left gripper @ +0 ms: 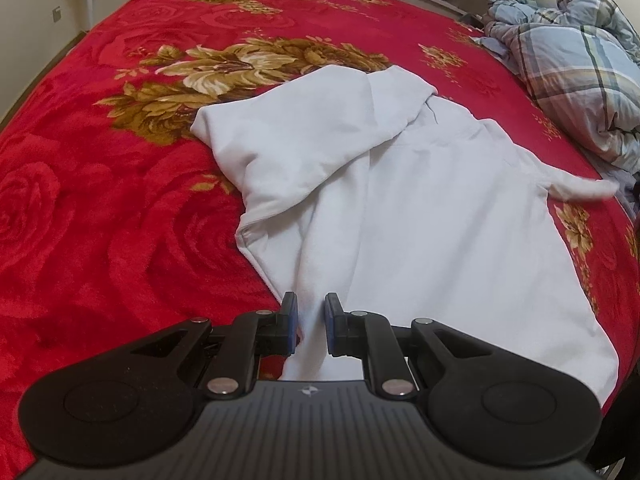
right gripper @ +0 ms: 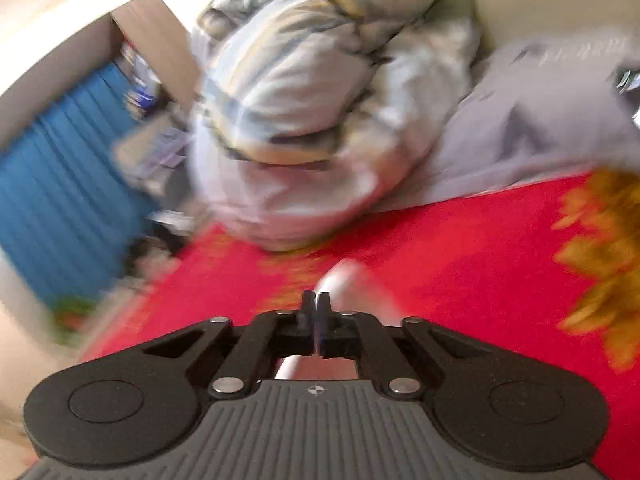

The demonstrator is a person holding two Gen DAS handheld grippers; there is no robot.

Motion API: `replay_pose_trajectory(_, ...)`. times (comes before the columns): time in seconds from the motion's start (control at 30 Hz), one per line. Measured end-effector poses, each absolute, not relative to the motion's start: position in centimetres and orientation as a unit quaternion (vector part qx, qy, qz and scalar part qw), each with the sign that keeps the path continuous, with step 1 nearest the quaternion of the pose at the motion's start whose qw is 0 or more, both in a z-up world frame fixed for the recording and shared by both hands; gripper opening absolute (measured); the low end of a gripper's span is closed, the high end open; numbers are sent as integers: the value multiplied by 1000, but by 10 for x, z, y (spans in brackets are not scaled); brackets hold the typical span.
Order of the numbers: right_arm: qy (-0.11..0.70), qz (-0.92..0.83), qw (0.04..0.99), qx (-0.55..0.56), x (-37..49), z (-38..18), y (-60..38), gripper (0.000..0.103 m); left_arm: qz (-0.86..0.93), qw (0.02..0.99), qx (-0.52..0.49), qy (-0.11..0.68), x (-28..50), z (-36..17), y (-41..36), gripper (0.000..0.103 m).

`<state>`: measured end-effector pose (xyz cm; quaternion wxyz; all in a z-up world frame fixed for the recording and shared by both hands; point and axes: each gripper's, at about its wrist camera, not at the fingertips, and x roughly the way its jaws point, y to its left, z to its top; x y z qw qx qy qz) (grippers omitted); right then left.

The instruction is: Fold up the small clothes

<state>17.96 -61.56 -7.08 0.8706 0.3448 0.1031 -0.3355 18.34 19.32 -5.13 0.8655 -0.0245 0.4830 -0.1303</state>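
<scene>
Your right gripper (right gripper: 316,300), jaws clenched, apparently pinches the white garment's (left gripper: 420,208) sleeve (right gripper: 344,284) at 12 o'clock; yanking could unfold it. Left gripper (left gripper: 311,312) released.

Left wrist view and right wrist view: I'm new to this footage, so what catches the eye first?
A white garment sprawls across the red flowered blanket, one sleeve folded over its chest. The left gripper hangs open above its near hem. The right gripper is shut on the other sleeve, near a crumpled plaid quilt.
</scene>
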Motion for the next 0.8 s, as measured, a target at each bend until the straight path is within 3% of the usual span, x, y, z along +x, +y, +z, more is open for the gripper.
replay_pose_trajectory(0.13, 195, -393, 818, 372, 183, -116, -633, 0, -134, 865, -22, 483, 183, -51, 193, 15)
replay_pose_trajectory(0.27, 204, -360, 813, 409, 177, -126, -634, 5, -134, 867, -27, 479, 181, -48, 194, 15)
replay_pose_trajectory(0.4, 185, -320, 823, 431, 178, -124, -628, 34, -138, 866, -24, 479, 179, -48, 191, 15)
replay_pose_trajectory(0.8, 78, -309, 822, 472, 160, -109, -622, 39, -134, 865, -23, 482, 181, -50, 193, 15)
